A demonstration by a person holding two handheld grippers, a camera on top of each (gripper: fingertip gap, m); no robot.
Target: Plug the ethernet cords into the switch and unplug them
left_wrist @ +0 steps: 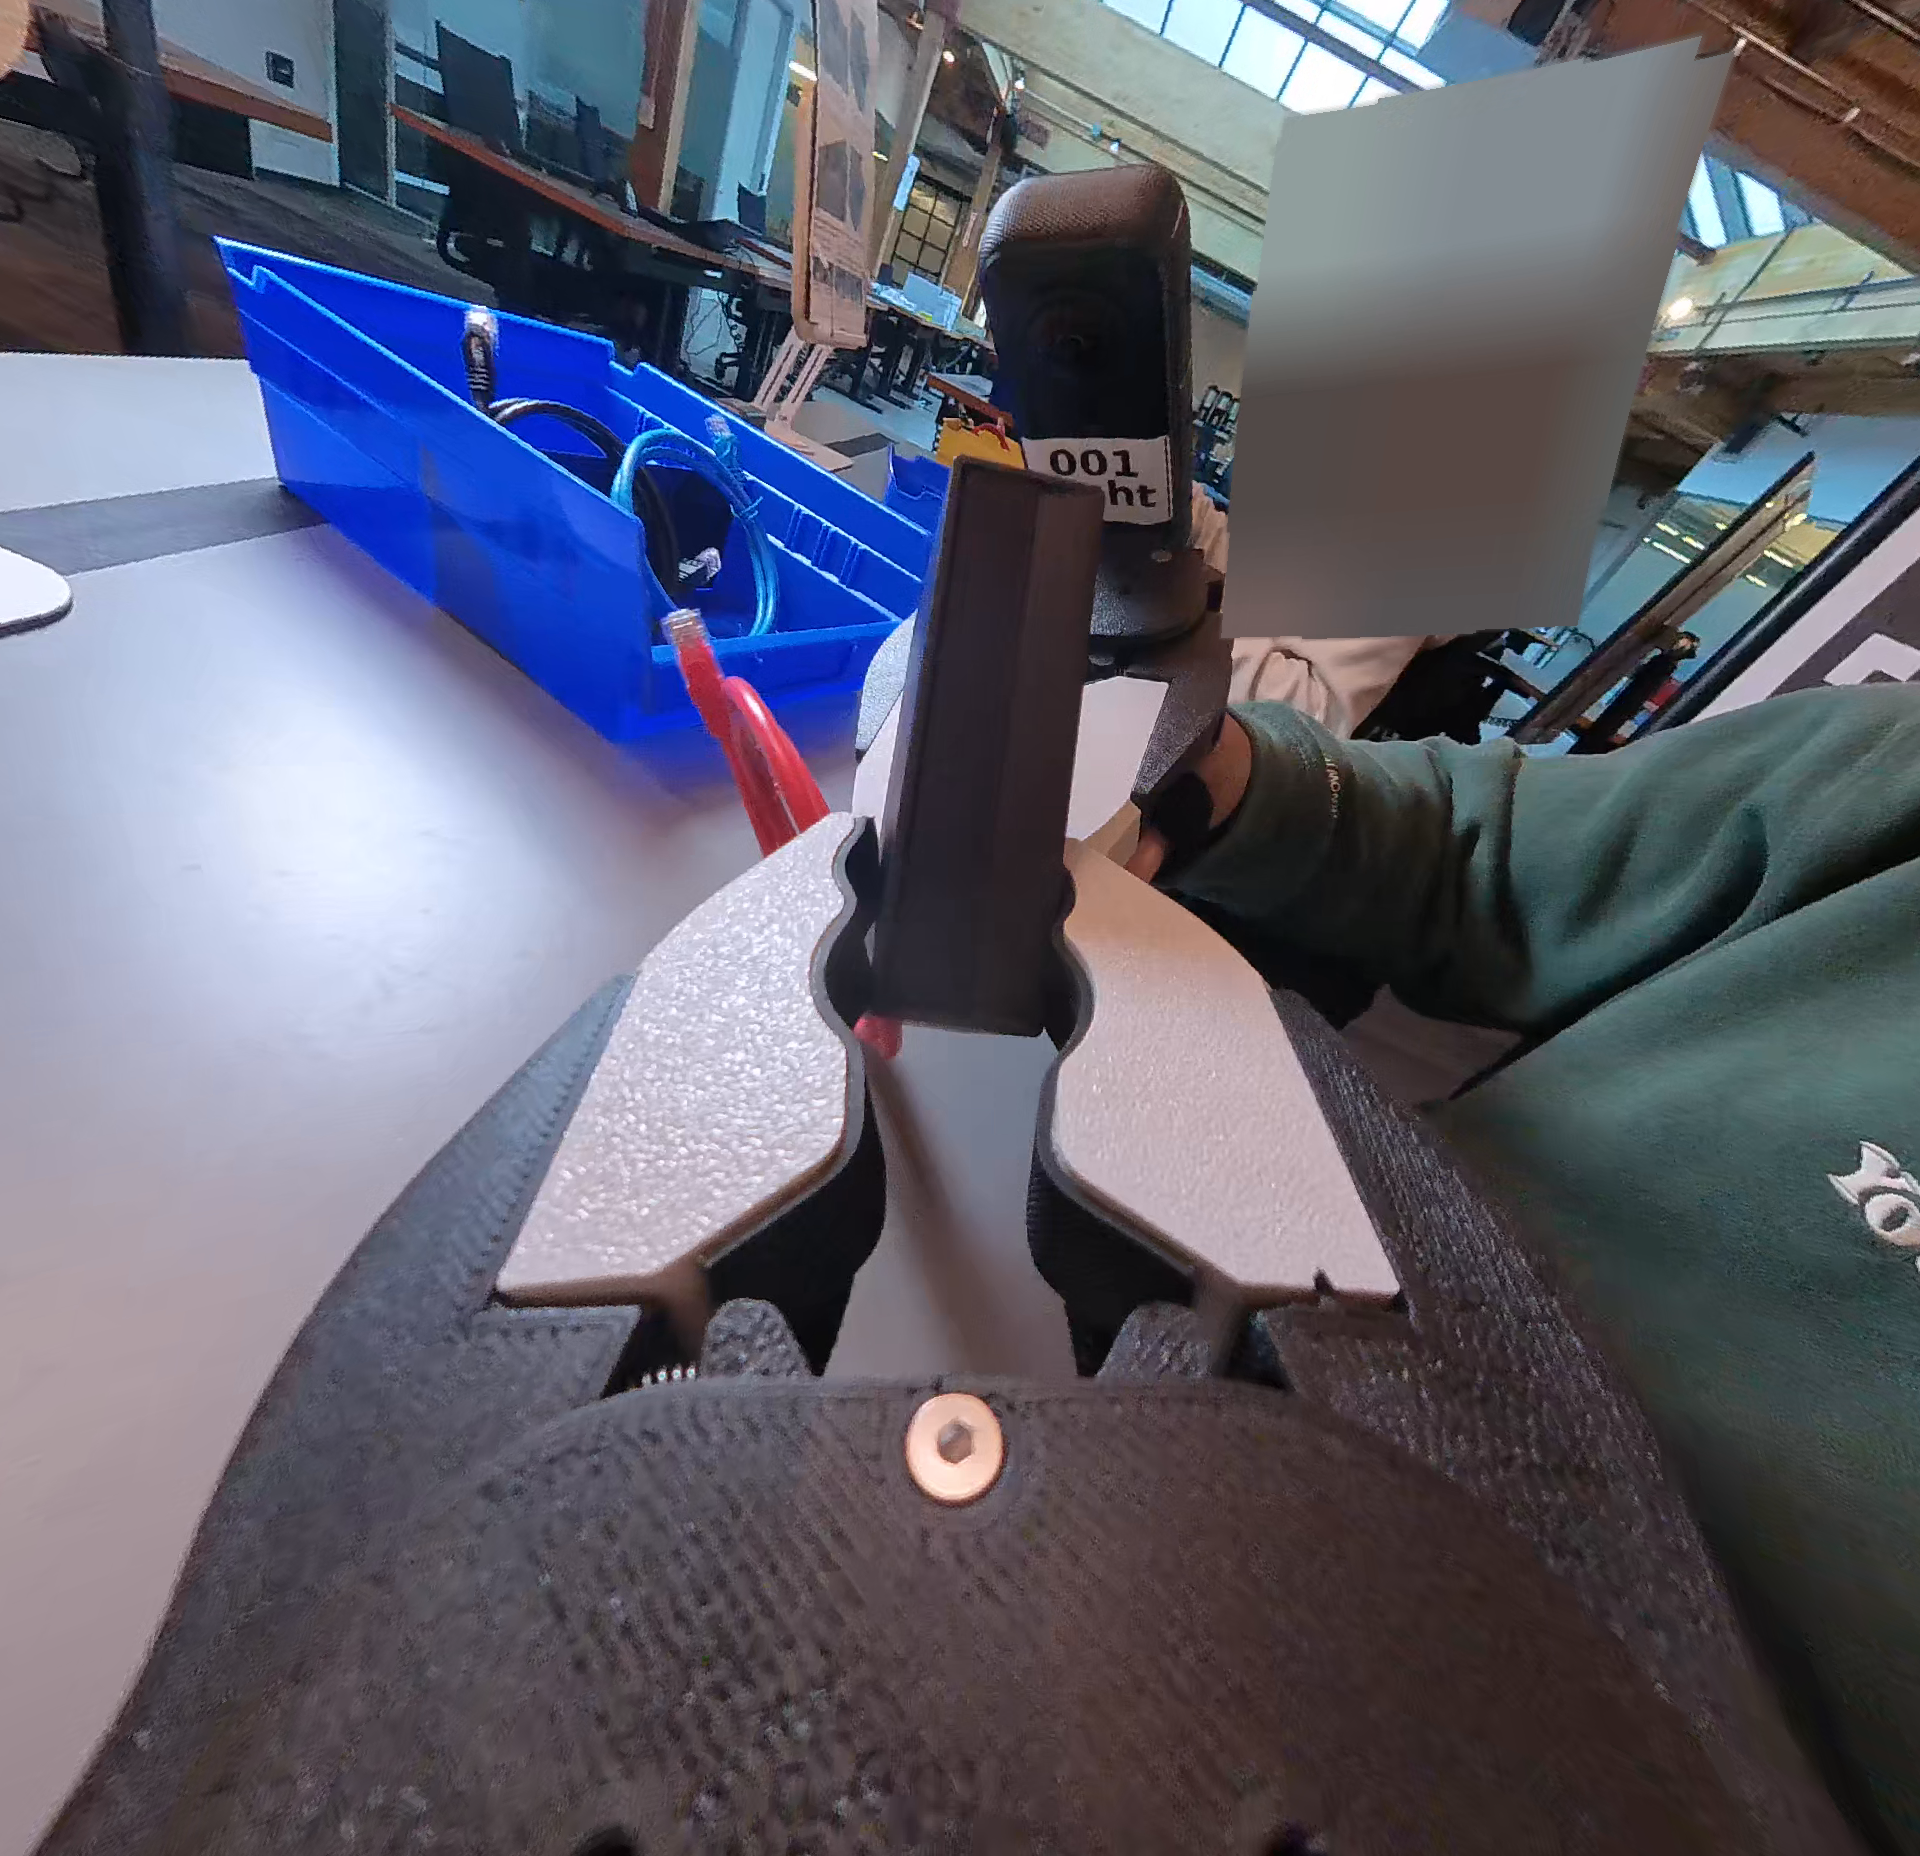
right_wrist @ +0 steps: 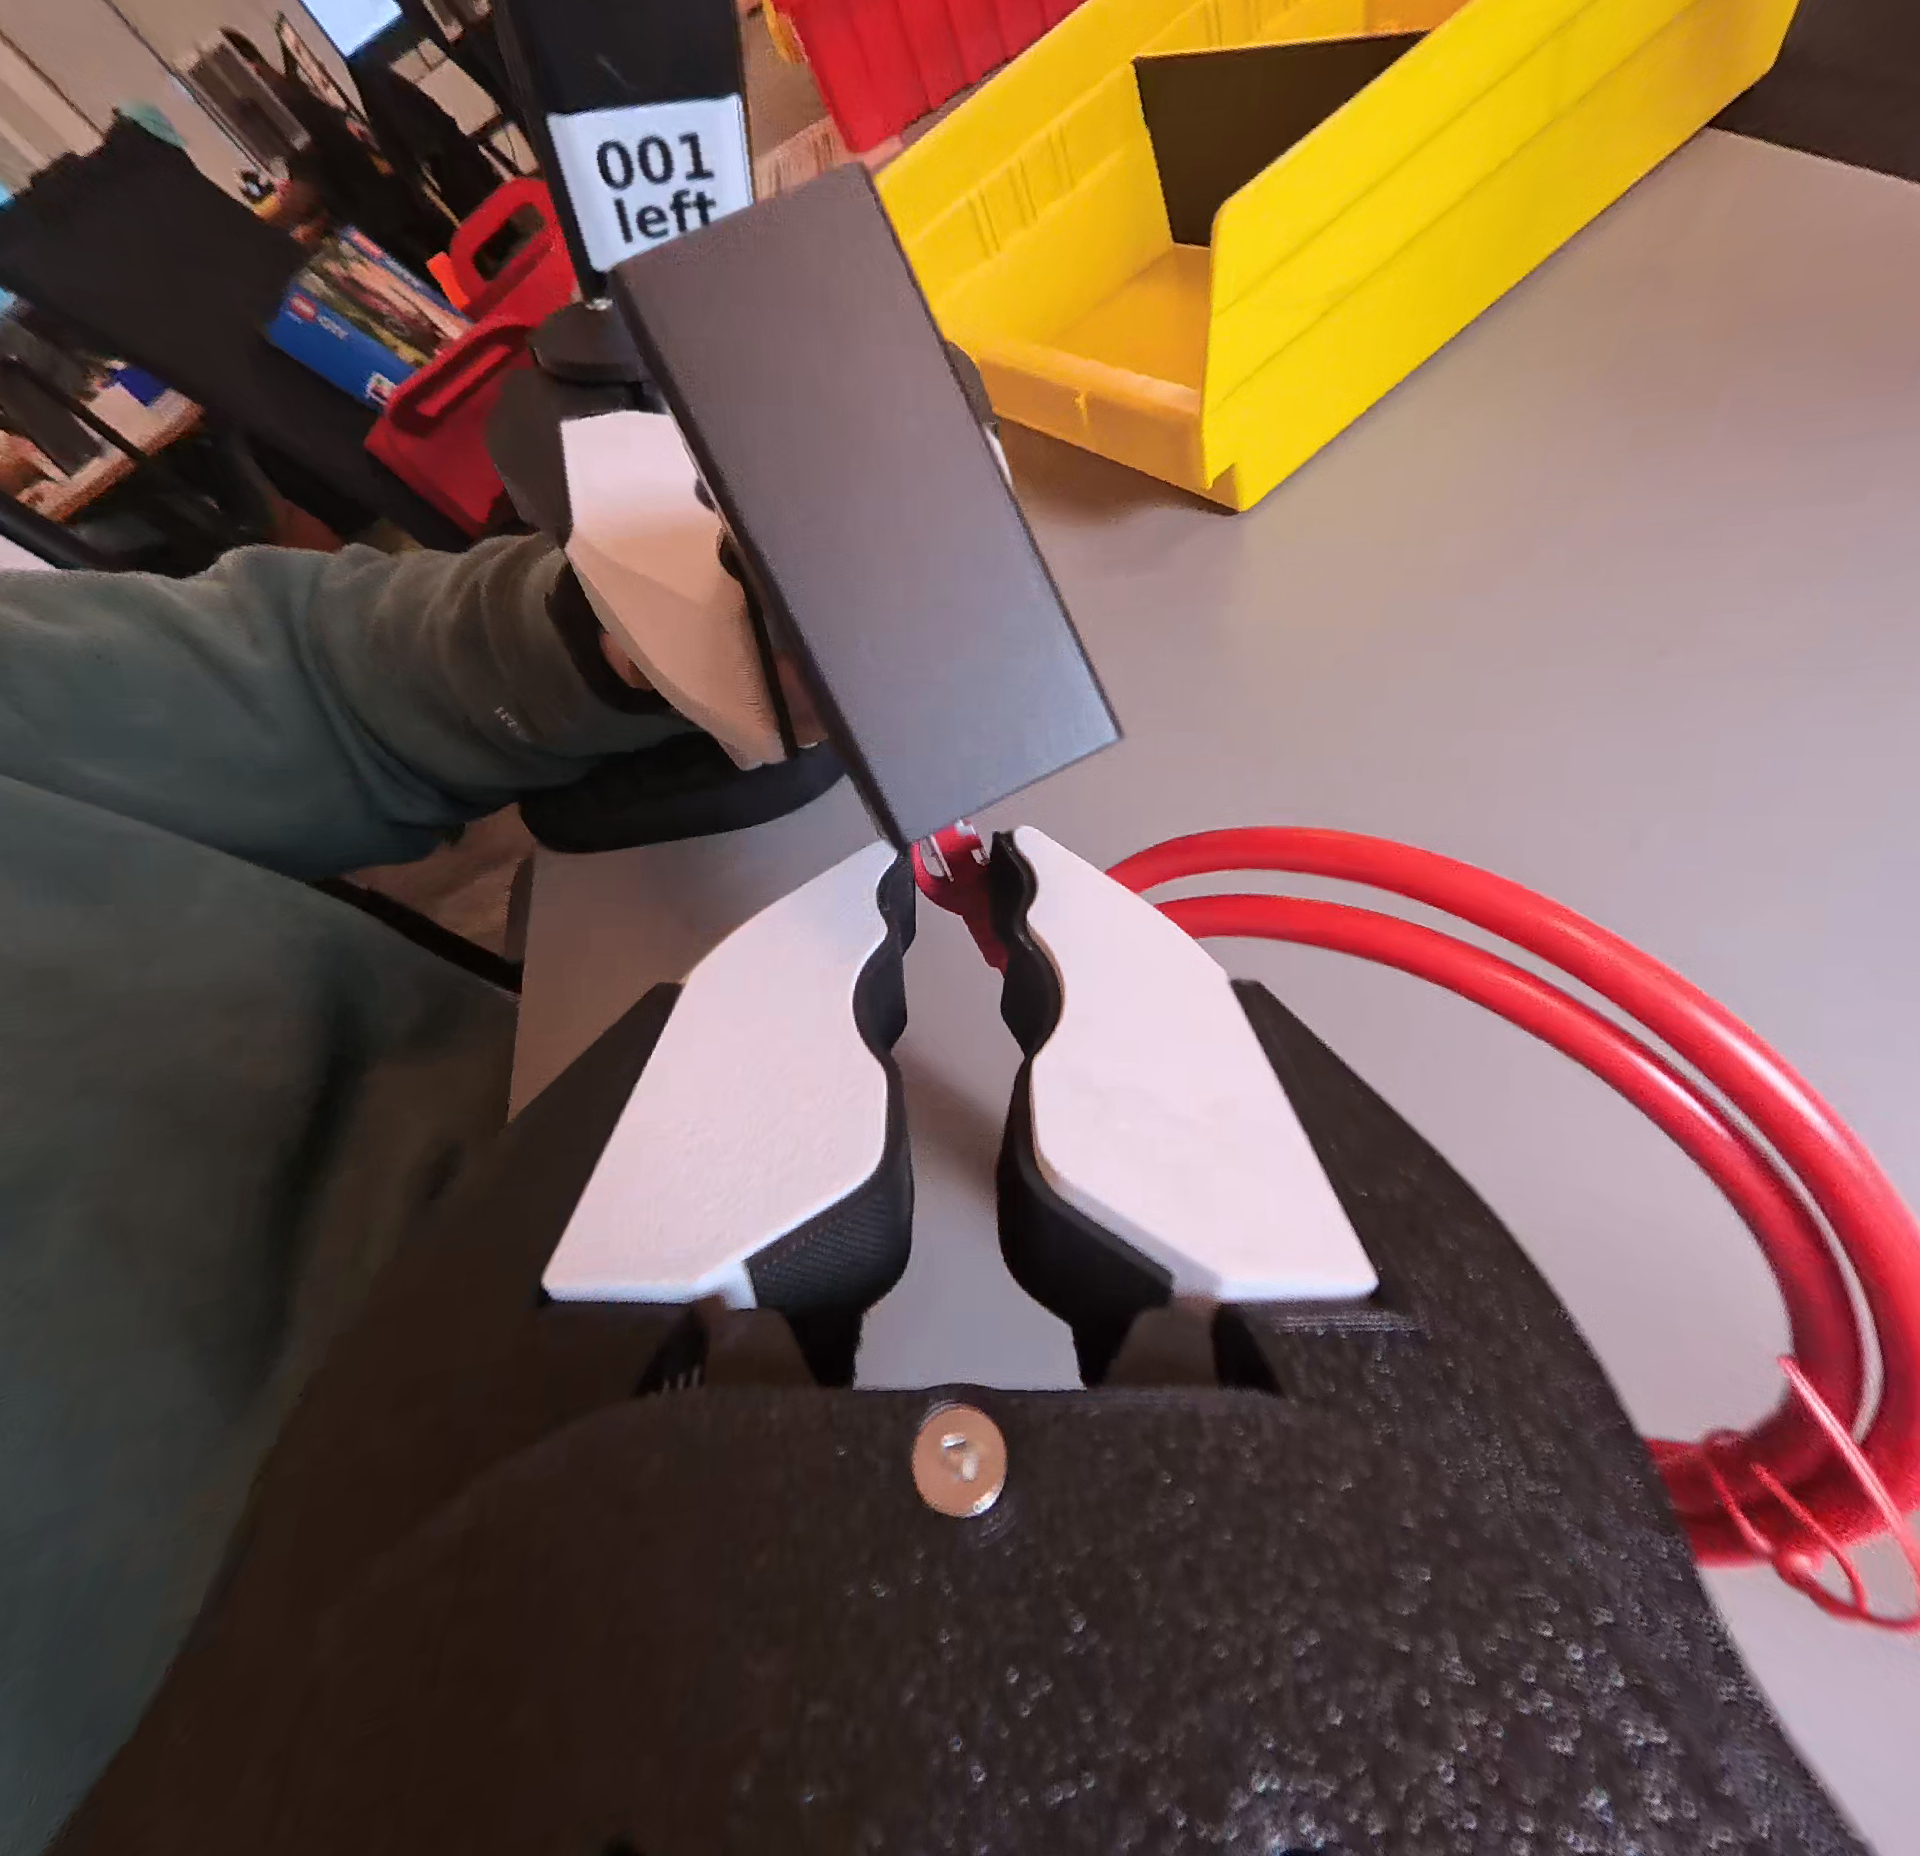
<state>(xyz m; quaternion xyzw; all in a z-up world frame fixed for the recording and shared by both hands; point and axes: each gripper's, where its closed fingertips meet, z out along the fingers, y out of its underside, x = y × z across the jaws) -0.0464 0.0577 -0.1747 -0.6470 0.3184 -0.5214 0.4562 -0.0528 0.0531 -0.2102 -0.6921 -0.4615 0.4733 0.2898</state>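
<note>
Left gripper: we saw its white fingers pinching the black switch near one end, so the switch stood up tilted above the grey tabletop.
Right gripper: we found its fingers pressed in on the red plug of the red ethernet cord, right at the lowest corner of the switch.
Plug and switch: we could not tell whether the plug sat inside a port or only touched the switch's edge.
Red cord: we saw it loop away on the right of the right gripper in two strands, bound by a red wire tie; in the left wrist view its other plug pointed up just in front of the blue bin.
Blue bin: we saw it on the tabletop beyond the left gripper, holding a coiled light-blue cord and a black cord.
Yellow bin: we saw it on the tabletop beyond the switch, with a black divider inside, and a red bin behind it.
Person: we saw green sleeves reaching to both grippers.
</note>
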